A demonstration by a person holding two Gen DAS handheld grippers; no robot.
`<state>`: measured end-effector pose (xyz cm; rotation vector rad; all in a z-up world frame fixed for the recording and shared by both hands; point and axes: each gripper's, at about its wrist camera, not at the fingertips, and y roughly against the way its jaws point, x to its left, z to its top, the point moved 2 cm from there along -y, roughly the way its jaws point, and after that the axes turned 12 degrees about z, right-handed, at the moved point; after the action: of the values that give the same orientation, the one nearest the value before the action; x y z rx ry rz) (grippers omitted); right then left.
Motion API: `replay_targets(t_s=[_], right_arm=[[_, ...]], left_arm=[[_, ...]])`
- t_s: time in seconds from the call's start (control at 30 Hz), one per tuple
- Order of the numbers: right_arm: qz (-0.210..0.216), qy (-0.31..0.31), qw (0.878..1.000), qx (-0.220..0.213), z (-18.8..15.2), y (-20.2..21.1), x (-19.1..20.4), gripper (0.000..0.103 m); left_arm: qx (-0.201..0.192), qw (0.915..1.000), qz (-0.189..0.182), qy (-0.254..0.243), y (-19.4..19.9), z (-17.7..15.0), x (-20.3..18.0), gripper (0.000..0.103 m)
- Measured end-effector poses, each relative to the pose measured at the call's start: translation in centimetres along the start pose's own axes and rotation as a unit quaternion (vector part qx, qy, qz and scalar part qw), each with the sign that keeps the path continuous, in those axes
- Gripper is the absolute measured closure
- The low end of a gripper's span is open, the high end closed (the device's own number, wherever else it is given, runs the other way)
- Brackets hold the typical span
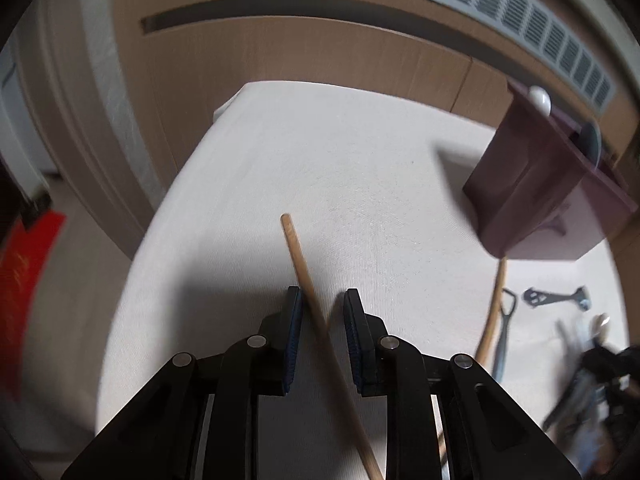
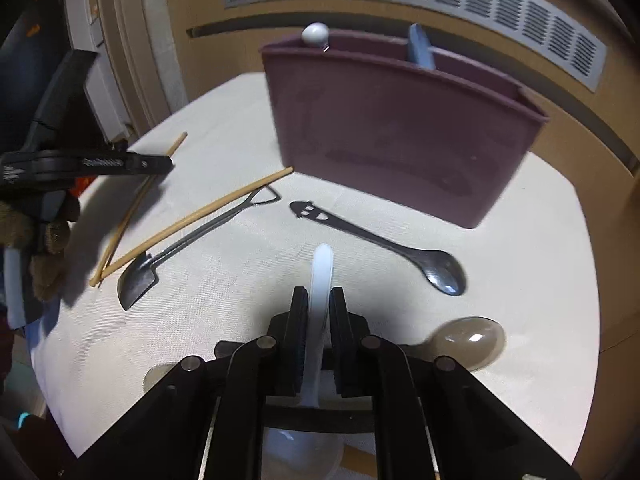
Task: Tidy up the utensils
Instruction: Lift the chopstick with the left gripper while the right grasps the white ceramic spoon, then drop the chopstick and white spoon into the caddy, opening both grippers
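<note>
My left gripper (image 1: 323, 292) stands open over the white tablecloth. A wooden chopstick (image 1: 296, 252) runs between its jaws, close to the left pad (image 1: 295, 320) and apart from the right one. The right wrist view shows this gripper (image 2: 166, 163) from the side at the left, above the same chopstick (image 2: 132, 208). My right gripper (image 2: 319, 292) is shut on the handle of a white spoon (image 2: 322, 264), whose bowl shows below the jaws. A maroon utensil holder (image 2: 392, 136) stands behind, with a white round-topped utensil (image 2: 315, 34) and a blue one (image 2: 420, 46) in it.
On the cloth lie a second chopstick (image 2: 200, 216), a shovel-shaped metal spoon (image 2: 168, 256), a metal spoon with a face cut in its handle (image 2: 380, 240) and a translucent brown spoon (image 2: 468, 340). A gloved hand (image 2: 44, 248) holds the left gripper. The table edge (image 1: 168, 208) curves at the left.
</note>
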<state>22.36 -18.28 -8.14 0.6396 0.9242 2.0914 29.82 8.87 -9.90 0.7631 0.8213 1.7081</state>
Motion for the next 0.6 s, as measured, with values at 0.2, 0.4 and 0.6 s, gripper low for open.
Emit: replay_targets(t_s=[0.2,0.4,0.6], right_arm=[[0.003,-0.018,0.997,-0.071,0.4,3.6,-0.1,0.095],[0.015,-0.052,0.992,-0.114,0.9,6.0,-1.3,0.095],[0.025,-0.057,0.989,-0.133,0.9,8.1,-1.5,0.095]], left_arm=[[-0.049,0.9975,-0.051,-0.001,4.4,-1.0,-0.8,0.098],[-0.099,0.9900,-0.100,0.000,10.5,-2.2,-1.8,0.098],[-0.111,0.9844,-0.137,-0.003,13.3,-2.1,-2.9,0.098]])
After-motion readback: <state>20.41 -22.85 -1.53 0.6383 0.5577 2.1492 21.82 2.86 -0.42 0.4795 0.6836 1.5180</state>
